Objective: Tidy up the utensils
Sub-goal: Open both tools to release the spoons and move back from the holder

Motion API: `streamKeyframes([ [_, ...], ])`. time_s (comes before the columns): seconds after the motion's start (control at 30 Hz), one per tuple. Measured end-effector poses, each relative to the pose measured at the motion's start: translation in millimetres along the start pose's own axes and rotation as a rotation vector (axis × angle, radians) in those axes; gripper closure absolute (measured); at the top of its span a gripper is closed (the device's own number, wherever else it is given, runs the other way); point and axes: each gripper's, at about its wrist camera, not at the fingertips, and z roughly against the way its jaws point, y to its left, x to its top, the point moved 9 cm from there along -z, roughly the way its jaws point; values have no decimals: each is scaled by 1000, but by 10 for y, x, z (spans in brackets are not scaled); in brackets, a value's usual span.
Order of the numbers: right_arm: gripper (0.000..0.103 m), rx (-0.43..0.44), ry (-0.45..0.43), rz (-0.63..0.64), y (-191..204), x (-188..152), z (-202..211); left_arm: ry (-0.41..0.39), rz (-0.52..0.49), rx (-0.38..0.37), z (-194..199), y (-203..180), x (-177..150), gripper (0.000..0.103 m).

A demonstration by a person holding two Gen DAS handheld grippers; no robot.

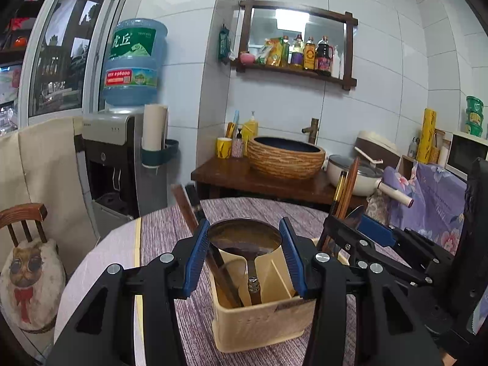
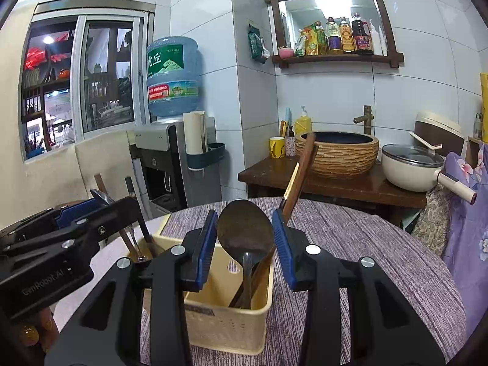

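A cream utensil holder (image 1: pixel 262 320) (image 2: pixel 225 326) stands on the round table (image 1: pixel 170 238) with its purple striped cloth. My left gripper (image 1: pixel 244 222) is shut on the bowl of a metal spoon (image 1: pixel 244 239); the handle runs down into the holder's left compartment, beside dark chopsticks (image 1: pixel 187 204) that lean past the left pad. My right gripper (image 2: pixel 245 213) is shut on the bowl of a second metal spoon (image 2: pixel 245 231), whose handle stands in the right compartment with brown chopsticks (image 2: pixel 300 174). Each gripper shows in the other's view: the right one (image 1: pixel 360 222), the left one (image 2: pixel 97 204).
Behind the table a dark wooden counter (image 2: pixel 274 177) carries a woven basin (image 2: pixel 338 155) and a white lidded pot (image 2: pixel 411 167). A water dispenser (image 1: pixel 113 158) stands at the left, a wooden chair with a cushion (image 1: pixel 27 274) nearer me. Purple floral fabric (image 1: pixel 433 201) hangs at the right.
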Motion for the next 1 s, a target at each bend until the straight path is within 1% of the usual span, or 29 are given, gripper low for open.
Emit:
streamKeyframes([
  [0.2, 65, -3, 29, 7, -16, -161, -61, 30, 0, 0, -35, 17, -114, 56],
  [0.3, 61, -7, 14, 17, -3, -168, -17, 30, -1, -11, 17, 19, -119, 56],
  [0.37, 56, -3, -1, 14, -10, -143, 55, 7, 0, -12, 125, 40, -96, 53],
  [0.4, 48, -3, -10, 9, -22, -129, 108, -4, -1, -8, 172, 45, -95, 46],
  [0.43, 42, -6, -24, 3, -38, -113, 177, -20, -1, -5, 249, 57, -92, 40],
  [0.47, 41, -7, -32, 1, -50, -108, 240, -28, 0, -5, 304, 59, -94, 39],
  [0.5, 35, -7, -34, 1, -54, -110, 292, -35, 0, -8, 385, 64, -107, 37],
  [0.53, 28, -8, -31, 0, -59, -124, 366, -37, -3, -9, 440, 66, -129, 32],
  [0.57, 25, -7, -28, -3, -60, -139, 417, -35, -6, -6, 512, 72, -166, 29],
  [0.6, 18, -10, -24, -9, -70, -162, 479, -30, -9, -3, 550, 77, -197, 22],
  [0.63, 14, -16, -15, -16, -81, -205, 556, -25, -8, -2, 593, 82, -236, 17],
  [0.73, 6, -19, 29, -30, -90, -342, 668, 1, 8, -12, 701, 95, -395, 11],
  [0.83, 6, -13, 124, -33, -59, -591, 715, 44, 21, -14, 736, 109, -562, 5],
  [1.0, 6, -46, 241, -8, -33, -969, 707, 127, 29, -10, 741, 133, -888, 5],
])
